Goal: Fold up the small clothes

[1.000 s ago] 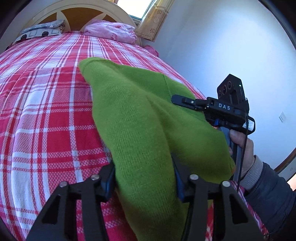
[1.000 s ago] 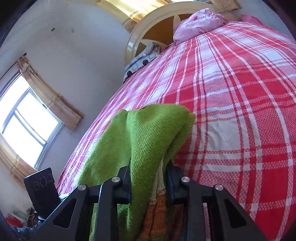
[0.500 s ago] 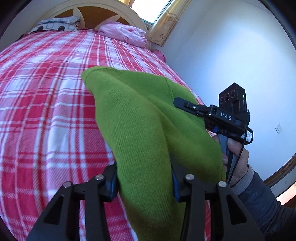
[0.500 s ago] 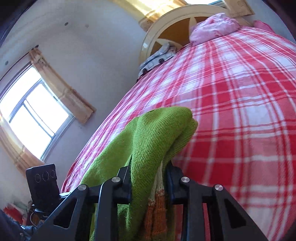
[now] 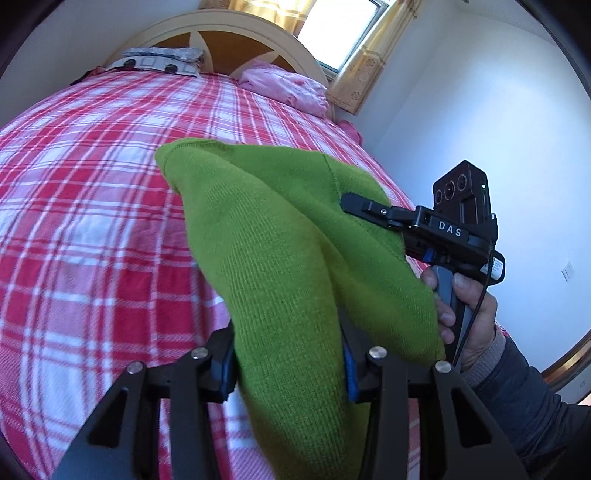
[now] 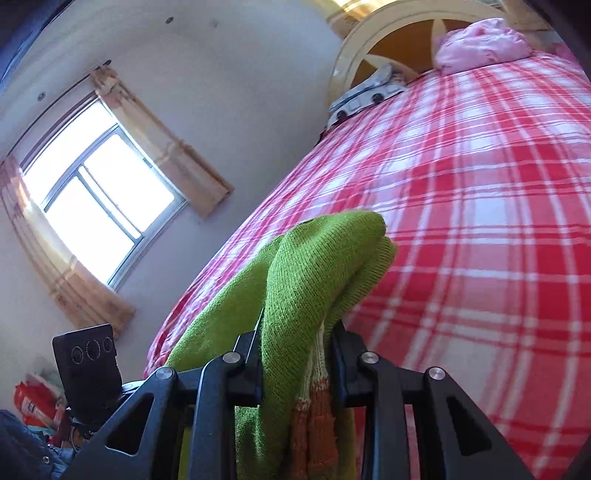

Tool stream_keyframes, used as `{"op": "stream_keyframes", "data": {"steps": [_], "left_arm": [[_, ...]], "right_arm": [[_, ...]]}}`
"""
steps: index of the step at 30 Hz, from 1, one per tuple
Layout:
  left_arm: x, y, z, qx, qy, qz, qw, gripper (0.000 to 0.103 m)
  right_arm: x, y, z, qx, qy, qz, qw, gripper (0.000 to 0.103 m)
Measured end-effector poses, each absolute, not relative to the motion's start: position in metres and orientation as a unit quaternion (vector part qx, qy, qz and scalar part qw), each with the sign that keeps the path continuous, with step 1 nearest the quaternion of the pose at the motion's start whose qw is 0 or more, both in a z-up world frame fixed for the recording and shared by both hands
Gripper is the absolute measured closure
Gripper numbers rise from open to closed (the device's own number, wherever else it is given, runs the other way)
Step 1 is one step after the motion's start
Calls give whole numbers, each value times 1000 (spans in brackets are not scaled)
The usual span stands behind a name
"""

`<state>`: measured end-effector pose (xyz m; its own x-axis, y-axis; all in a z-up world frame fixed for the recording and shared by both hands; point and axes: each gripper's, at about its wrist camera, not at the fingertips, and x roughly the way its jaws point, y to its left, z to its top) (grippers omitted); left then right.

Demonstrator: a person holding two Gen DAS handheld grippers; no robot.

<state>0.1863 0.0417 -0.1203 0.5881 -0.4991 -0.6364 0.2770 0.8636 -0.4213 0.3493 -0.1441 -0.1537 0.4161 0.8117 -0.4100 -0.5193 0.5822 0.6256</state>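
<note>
Red-plaid bed (image 5: pixel 92 192) with pink bedding (image 5: pixel 284 86)

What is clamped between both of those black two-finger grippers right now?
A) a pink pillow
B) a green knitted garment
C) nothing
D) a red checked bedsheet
B: the green knitted garment sits bunched between the fingers of the left gripper and of the right gripper, raised above the bed.

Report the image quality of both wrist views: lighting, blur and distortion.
Left wrist view: daylight is even, the green knitted garment is sharp, the fisheye bulges the red and white checked bedspread, and the window is blown out. Right wrist view: the side window glares white, the bedspread's checks smear at the right, and the knit stays crisp.
</note>
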Motion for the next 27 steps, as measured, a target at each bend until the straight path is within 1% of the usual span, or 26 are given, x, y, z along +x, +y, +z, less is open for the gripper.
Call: {"op": "stream_keyframes", "data": {"steps": [12, 27], "left_arm": [[142, 108, -118, -150, 386, -153, 897, 58], [106, 151, -115, -127, 390, -111, 905, 58]], "right_arm": [[333, -46, -152, 203, 362, 465, 782, 75], [318, 33, -153, 191, 376, 499, 757, 75]]}}
